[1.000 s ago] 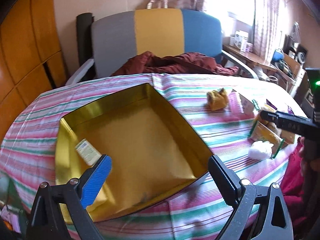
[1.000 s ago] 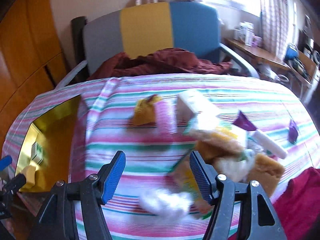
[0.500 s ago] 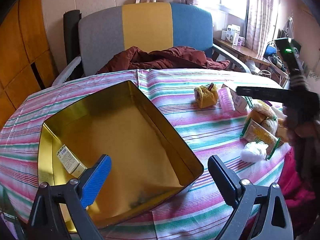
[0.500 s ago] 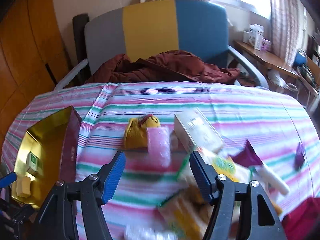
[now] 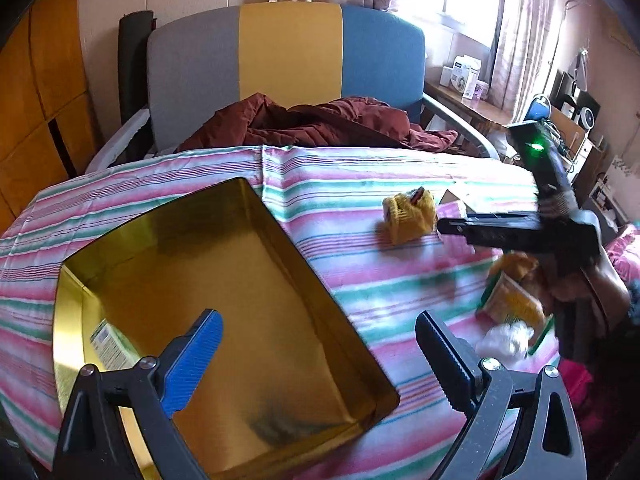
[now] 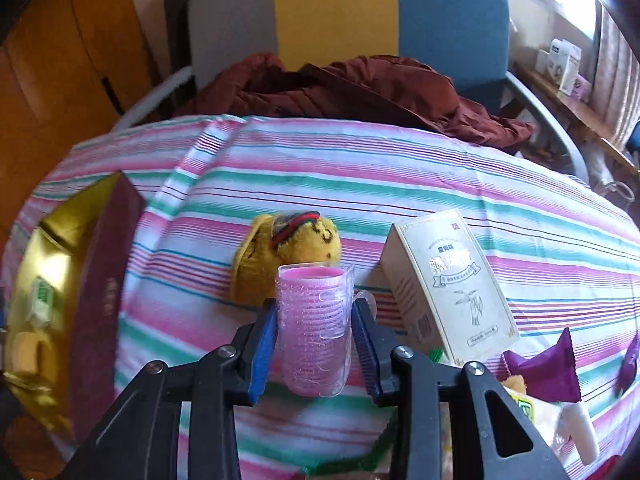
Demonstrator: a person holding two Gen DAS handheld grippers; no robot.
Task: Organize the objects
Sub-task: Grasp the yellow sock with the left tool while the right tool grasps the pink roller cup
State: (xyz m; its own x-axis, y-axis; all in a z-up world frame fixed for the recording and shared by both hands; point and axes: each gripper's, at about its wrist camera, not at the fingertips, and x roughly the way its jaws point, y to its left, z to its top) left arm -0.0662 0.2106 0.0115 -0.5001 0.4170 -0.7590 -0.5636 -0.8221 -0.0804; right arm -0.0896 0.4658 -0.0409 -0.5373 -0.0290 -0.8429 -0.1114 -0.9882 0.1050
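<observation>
My right gripper (image 6: 314, 328) is shut on a pink hair roller (image 6: 314, 320), its pads pressed on both sides, just above the striped tablecloth. A yellow plush toy (image 6: 292, 248) lies right behind the roller, and a cream box (image 6: 448, 284) stands to the right. My left gripper (image 5: 316, 344) is open and empty over the near end of the gold tin (image 5: 224, 280). A small green-and-white packet (image 5: 108, 340) lies in the tin's left corner. The right gripper also shows in the left wrist view (image 5: 444, 226), by the plush toy (image 5: 408, 212).
Purple sachets (image 6: 548, 364), a white tube (image 6: 580, 424), yellow snack packs (image 5: 516, 300) and a white wad (image 5: 504, 340) crowd the table's right side. A tricolour chair (image 5: 288, 60) with a maroon garment (image 5: 320, 124) stands behind the table. The tin (image 6: 48, 280) sits at the left edge.
My right gripper moved forward past the snack packs and closed on the pink roller. My left gripper drew back and rose a little, still open over the tin.
</observation>
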